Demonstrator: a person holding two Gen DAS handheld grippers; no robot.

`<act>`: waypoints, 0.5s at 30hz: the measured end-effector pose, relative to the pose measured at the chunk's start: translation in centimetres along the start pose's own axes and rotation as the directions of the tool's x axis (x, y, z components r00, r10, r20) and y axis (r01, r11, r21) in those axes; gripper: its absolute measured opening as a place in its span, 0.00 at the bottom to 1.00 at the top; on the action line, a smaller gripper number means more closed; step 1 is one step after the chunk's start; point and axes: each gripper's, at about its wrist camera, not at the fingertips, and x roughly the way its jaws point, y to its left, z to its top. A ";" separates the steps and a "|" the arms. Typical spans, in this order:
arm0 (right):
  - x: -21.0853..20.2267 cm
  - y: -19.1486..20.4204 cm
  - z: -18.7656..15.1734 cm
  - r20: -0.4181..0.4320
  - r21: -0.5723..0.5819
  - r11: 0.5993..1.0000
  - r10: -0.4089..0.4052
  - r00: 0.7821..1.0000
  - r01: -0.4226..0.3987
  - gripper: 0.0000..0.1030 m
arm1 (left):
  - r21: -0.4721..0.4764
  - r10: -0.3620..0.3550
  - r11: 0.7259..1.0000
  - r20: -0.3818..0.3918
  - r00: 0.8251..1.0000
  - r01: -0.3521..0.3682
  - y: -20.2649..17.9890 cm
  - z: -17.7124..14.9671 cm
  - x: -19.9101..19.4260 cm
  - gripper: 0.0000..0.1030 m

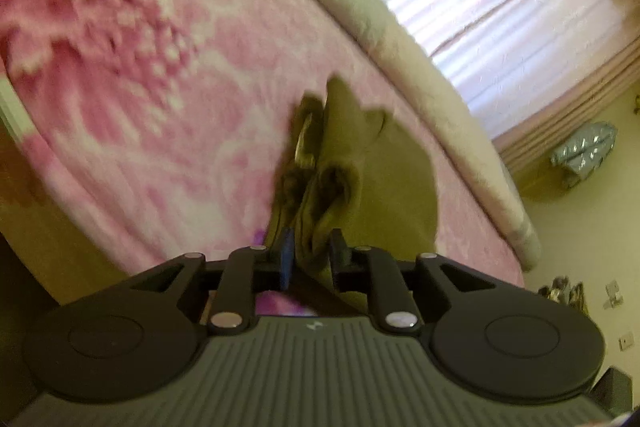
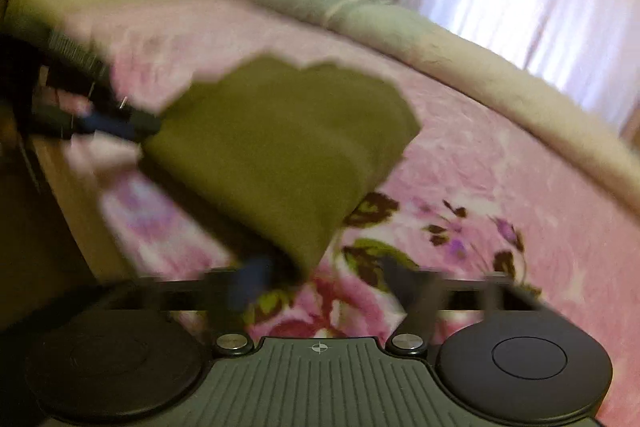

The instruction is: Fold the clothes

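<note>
The left gripper (image 1: 311,251) was clamped on a bunched edge of the olive garment (image 1: 360,163); the cloth rose from between its fingers toward twelve o'clock and spread out to about two o'clock over the pink floral blanket (image 1: 160,99). In the right wrist view the same garment (image 2: 280,147) lay as a partly folded slab at the centre of the picture, with the left gripper (image 2: 120,125) gripping it at nine o'clock; the right gripper (image 2: 328,283) stood with its jaws wide apart, holding nothing, the near corner of the cloth hanging just by its left finger at about six o'clock. Both views were blurred by motion, so the seams and which part of the garment was pinched could not be told.

The step in hand looked like carrying one edge across to make a fold; to do it well, the left tongs should keep a firm pinch on all bunched layers; the right should take the loose near corner before the cloth was laid down, so that both corners travelled level; the pull should be low and even across the blanket, with light tension between the two grips to keep wrinkles out; release should come only once the edges met squarely. A pale quilt (image 1: 440,95) lined the bed's far side at one o'clock, below the curtain (image 1: 500,7); the fold was best kept short of it.
</note>
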 end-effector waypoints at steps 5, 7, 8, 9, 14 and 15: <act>-1.6 -4.0 1.6 0.091 0.275 0.959 0.048 0.995 -0.071 0.50 | 0.131 -0.062 0.990 0.048 0.997 0.055 -3.3 1.5 0.1 0.13; -0.9 -5.0 2.5 0.116 0.346 0.934 0.050 0.992 -0.087 0.30 | 0.159 -0.067 0.985 0.034 0.997 0.061 -4.2 1.6 1.8 0.13; -0.1 -5.2 2.8 0.114 0.374 0.922 0.058 0.992 -0.097 0.29 | 0.166 -0.068 0.984 0.033 0.997 0.062 -4.4 1.5 2.6 0.13; 0.7 -5.3 3.4 0.117 0.393 0.913 0.066 0.991 -0.107 0.29 | 0.172 -0.052 0.984 0.030 0.998 0.046 -4.4 1.5 3.4 0.13; 4.6 -5.6 4.0 0.076 0.427 0.896 0.099 0.992 -0.122 0.28 | 0.185 0.033 0.982 0.003 0.999 -0.033 -2.7 1.7 7.6 0.05; 5.4 -5.7 3.7 0.062 0.440 0.889 0.108 0.992 -0.125 0.28 | 0.180 0.034 0.983 0.002 0.999 -0.034 -2.4 1.8 7.9 0.04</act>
